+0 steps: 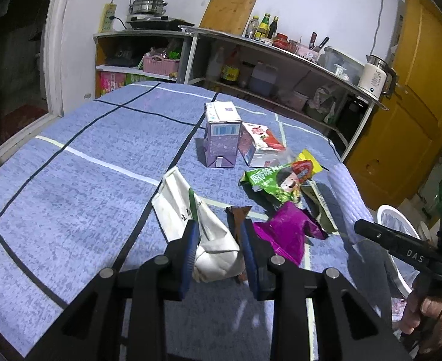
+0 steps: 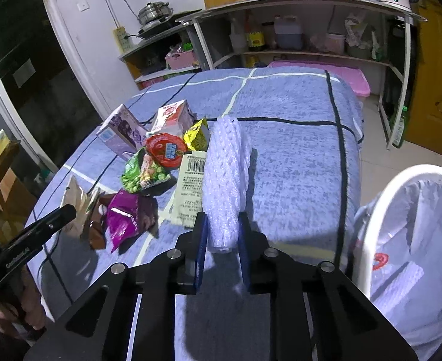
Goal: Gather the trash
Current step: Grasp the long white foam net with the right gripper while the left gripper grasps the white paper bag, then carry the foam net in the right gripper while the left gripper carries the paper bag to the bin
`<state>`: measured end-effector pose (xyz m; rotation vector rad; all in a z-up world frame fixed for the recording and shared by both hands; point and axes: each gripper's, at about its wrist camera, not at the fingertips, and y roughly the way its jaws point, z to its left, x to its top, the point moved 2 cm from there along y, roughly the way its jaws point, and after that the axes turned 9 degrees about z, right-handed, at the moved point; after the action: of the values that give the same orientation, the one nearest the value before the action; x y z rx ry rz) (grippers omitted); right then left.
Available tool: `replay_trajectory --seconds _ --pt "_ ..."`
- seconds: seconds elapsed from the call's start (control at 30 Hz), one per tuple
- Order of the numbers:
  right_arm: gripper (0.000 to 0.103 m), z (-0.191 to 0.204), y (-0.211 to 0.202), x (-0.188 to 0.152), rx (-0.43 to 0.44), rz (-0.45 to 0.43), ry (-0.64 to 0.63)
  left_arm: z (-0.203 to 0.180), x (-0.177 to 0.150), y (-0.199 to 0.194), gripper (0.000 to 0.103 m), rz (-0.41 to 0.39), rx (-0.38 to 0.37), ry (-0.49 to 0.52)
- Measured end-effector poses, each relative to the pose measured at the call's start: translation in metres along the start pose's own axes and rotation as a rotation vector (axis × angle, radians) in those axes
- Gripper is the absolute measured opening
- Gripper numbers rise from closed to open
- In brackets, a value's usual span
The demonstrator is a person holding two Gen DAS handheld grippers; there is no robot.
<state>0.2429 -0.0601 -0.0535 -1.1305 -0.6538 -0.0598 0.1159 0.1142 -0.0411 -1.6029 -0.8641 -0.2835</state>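
Kitchen corner: shelving along the back wall, blue checked cloth over the table, trash scattered on the side nearer the right hand.

Left hand-held gripper: jaws pinched in on a crumpled white paper bag, pads pressing its near end, so I read that as a grip. Bag's long axis runs away from the gripper, up and to the left in the left wrist view. A brown wrapper sits just beside the right pad, touching or nearly so; can't tell if it's caught too.

Right hand-held gripper: closed on the near end of a white foam net sleeve. Sleeve's long axis lies straight ahead along the fingers, far end resting on the cloth.

Still lying loose between the two: purple foil wrapper, green snack bag, label sheet, two cartons further back.

Key relation: white bin with a liner stands off the table edge, right of the right gripper and close to it. Left gripper is well apart from it, with the whole trash pile in between.

Judgement: right hand drops first with a short swing right; sleeve is long, so its tail may drag or catch the rim. Left bag has to cross over.
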Motion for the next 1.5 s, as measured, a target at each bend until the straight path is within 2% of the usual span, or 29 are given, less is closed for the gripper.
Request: replay_trajectory --seconds 0.1,0.13,0.17,0.23,0.43,0.73,0.93,1.1,1.5 --pt "0.020 0.000 -0.010 -0.008 0.005 -0.011 0.005 -0.003 -0.002 -0.009 0.030 -0.011 -0.003 0.012" --pt "0.020 0.000 -0.013 -0.011 0.007 -0.014 0.007 -0.004 -0.003 -0.011 0.026 -0.013 -0.005 0.015" --pt "0.020 -0.001 -0.017 -0.014 0.008 -0.017 0.010 -0.005 -0.004 -0.013 0.018 -0.015 -0.006 0.018" --pt "0.020 -0.001 -0.023 -0.019 0.010 -0.022 0.015 -0.008 -0.005 -0.017 0.012 -0.015 -0.010 0.029" --pt "0.020 -0.002 -0.037 -0.033 0.013 -0.032 0.023 -0.009 -0.014 -0.022 0.012 -0.001 -0.022 0.034" --pt "0.020 -0.012 -0.050 -0.045 0.008 -0.045 0.042 -0.008 -0.020 -0.009 0.014 0.058 0.007 0.021" --pt "0.020 -0.013 -0.053 -0.048 0.005 -0.048 0.047 -0.010 -0.022 -0.008 0.014 0.060 0.029 0.036" --pt "0.020 -0.012 -0.058 -0.051 0.005 -0.059 0.044 -0.014 -0.024 -0.015 0.014 0.046 0.016 0.051" --pt "0.020 -0.016 -0.084 -0.063 0.001 -0.102 0.049 -0.035 -0.019 -0.054 0.012 -0.045 -0.026 0.105"
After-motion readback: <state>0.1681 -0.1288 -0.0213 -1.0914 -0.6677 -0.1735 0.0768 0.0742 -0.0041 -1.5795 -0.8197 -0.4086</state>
